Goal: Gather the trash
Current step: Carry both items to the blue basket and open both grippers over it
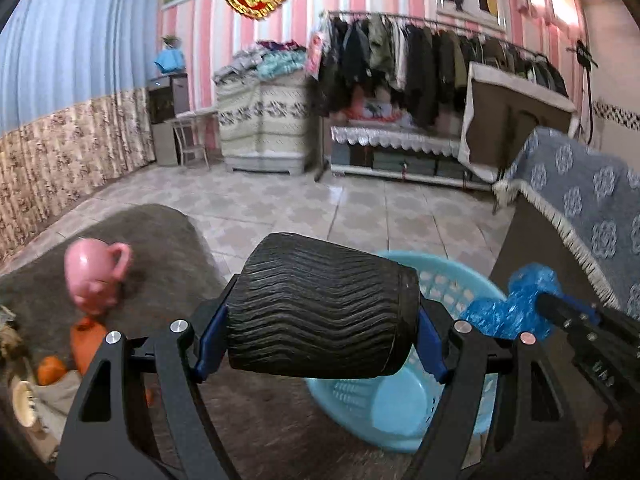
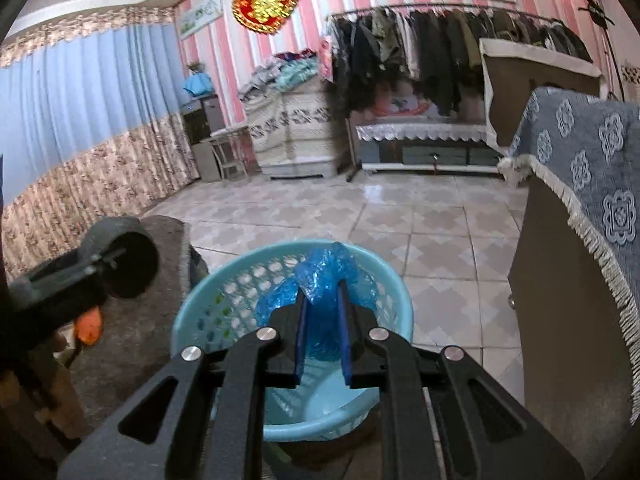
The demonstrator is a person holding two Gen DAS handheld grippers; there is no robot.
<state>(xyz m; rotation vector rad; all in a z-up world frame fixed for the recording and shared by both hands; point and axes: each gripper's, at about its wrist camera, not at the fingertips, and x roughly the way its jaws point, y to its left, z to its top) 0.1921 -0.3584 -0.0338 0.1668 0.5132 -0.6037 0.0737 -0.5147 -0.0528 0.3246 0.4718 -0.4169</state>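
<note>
My left gripper point(image 1: 322, 344) is shut on a black ribbed paper cup point(image 1: 320, 304), which lies sideways between the blue pads, just left of a light blue plastic basket point(image 1: 452, 284). My right gripper point(image 2: 324, 312) is shut on a crumpled blue plastic wrapper point(image 2: 324, 268) and hangs over the same basket point(image 2: 192, 312), whose bottom looks bare. In the left wrist view the wrapper point(image 1: 516, 304) and the right gripper point(image 1: 560, 308) show at the right. In the right wrist view the cup point(image 2: 132, 264) shows blurred at the left.
The basket stands on a grey-brown rug point(image 1: 168, 248) by a tiled floor point(image 2: 420, 220). A pink mug point(image 1: 96, 272) and orange items point(image 1: 86, 340) lie on the rug at the left. A cabinet with a blue patterned cloth point(image 2: 580, 168) stands close on the right. A clothes rack point(image 1: 420, 52) lines the far wall.
</note>
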